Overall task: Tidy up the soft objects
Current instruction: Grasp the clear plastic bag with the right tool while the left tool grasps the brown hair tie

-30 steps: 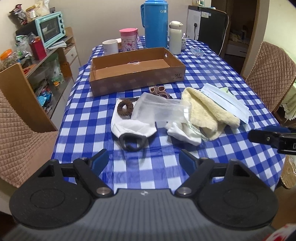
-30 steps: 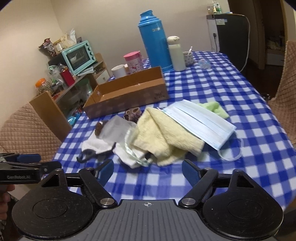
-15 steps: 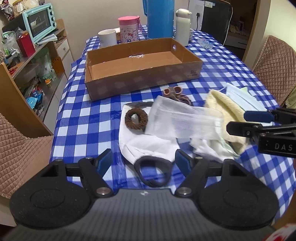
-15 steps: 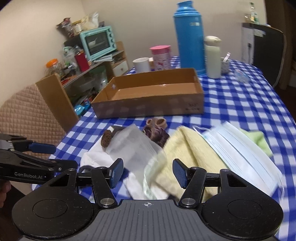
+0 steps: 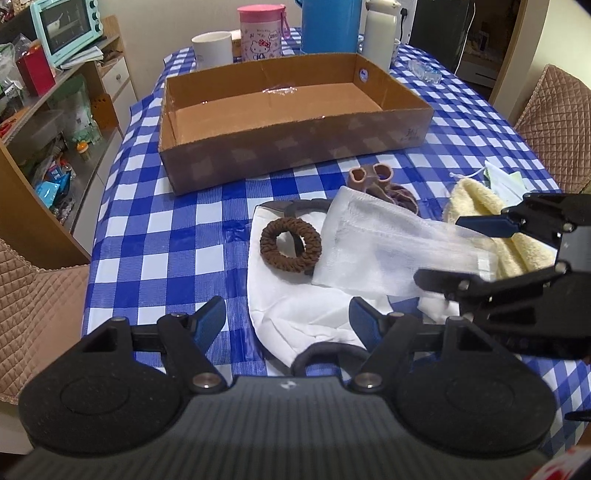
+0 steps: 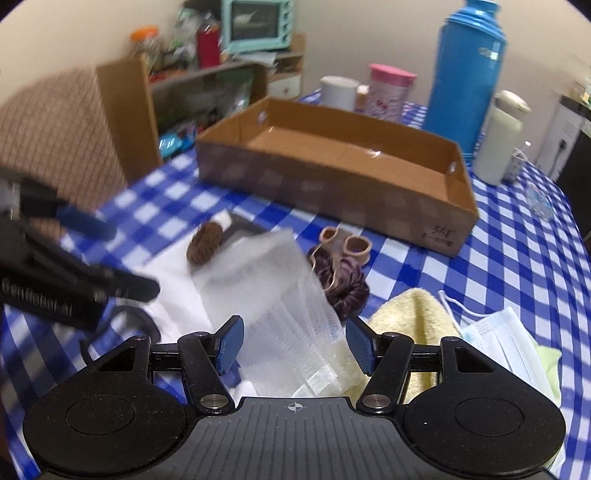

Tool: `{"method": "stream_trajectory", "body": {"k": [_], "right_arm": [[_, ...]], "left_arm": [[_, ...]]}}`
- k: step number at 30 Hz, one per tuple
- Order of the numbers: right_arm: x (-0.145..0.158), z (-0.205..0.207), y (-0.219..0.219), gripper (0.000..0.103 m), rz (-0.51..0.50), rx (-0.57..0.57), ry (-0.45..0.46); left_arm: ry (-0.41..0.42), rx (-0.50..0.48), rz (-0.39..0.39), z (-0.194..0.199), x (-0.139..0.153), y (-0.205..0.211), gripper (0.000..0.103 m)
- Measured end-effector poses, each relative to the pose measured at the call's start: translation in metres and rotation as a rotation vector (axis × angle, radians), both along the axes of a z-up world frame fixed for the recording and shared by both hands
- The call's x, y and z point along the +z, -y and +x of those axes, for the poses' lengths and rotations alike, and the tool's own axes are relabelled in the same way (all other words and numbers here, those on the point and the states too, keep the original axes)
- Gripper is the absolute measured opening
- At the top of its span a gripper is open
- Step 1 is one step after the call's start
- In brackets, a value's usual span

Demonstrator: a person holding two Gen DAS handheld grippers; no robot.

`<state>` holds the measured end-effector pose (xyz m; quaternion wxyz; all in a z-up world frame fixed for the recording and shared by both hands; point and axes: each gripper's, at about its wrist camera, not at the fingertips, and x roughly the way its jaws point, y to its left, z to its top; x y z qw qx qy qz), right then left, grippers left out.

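Observation:
A pile of soft things lies on the checked table before an empty cardboard box [image 5: 295,147] [image 6: 332,192]. A white mesh bag [image 5: 391,247] [image 6: 280,295] lies over a white face mask [image 5: 295,314] with black ear loops. A brown scrunchie [image 5: 290,244] [image 6: 205,242] rests on the mask. A purple-brown scrunchie [image 5: 384,184] [image 6: 343,273], a yellow towel [image 5: 480,206] [image 6: 410,317] and blue surgical masks [image 6: 506,343] lie to the right. My left gripper [image 5: 286,319] is open over the white mask's near edge. My right gripper [image 6: 293,343] is open, its fingers either side of the mesh bag's end.
A blue thermos [image 6: 465,74], a white flask [image 6: 498,136], a pink cup [image 5: 262,29] and a white mug [image 5: 212,50] stand behind the box. Quilted chairs stand at the left [image 5: 33,314] and the right [image 5: 557,122]. A shelf with a teal oven [image 5: 64,27] is at far left.
Both grippers have moved forward and down toward the pile. The right gripper has swung left, over the mesh bag's end. Both stay open.

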<state>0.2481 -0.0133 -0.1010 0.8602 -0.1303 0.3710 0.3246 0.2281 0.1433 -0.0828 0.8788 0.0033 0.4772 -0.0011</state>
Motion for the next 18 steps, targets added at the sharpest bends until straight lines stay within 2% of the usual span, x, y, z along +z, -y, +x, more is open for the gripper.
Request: {"method": "stream_trajectory", "body": {"k": [2,5,7,9,11,15,18], "right_arm": [[-0.008,0.000,-0.004,0.059,-0.040,0.031,0.002],[-0.015,-0.002,-0.009,0.036,-0.079,0.066,0.025],[-0.019,-0.001,-0.010,0.028,-0.101,0.086,0.021],[-0.021,0.002,-0.011,0.012,-0.115,0.094,0.020],[-0.021,0.002,-0.010,0.003,-0.117,0.099,0.030],[-0.014,0.002,-0.001,0.002,-0.071,0.103,0.018],[-0.003,0.003,0.007,0.002,-0.015,0.056,0.016]], "left_arm": [[-0.007,-0.002,-0.002,0.003,-0.002,-0.001,0.070],[-0.013,-0.005,-0.005,0.007,-0.005,-0.004,0.069],[-0.014,-0.009,-0.007,0.009,-0.007,-0.004,0.069],[-0.013,-0.013,-0.009,0.012,-0.007,-0.003,0.069],[-0.009,-0.019,-0.009,0.015,-0.008,-0.003,0.068],[0.002,-0.031,-0.012,0.022,-0.007,-0.001,0.064],[0.013,-0.039,-0.014,0.027,-0.008,0.000,0.064]]}}
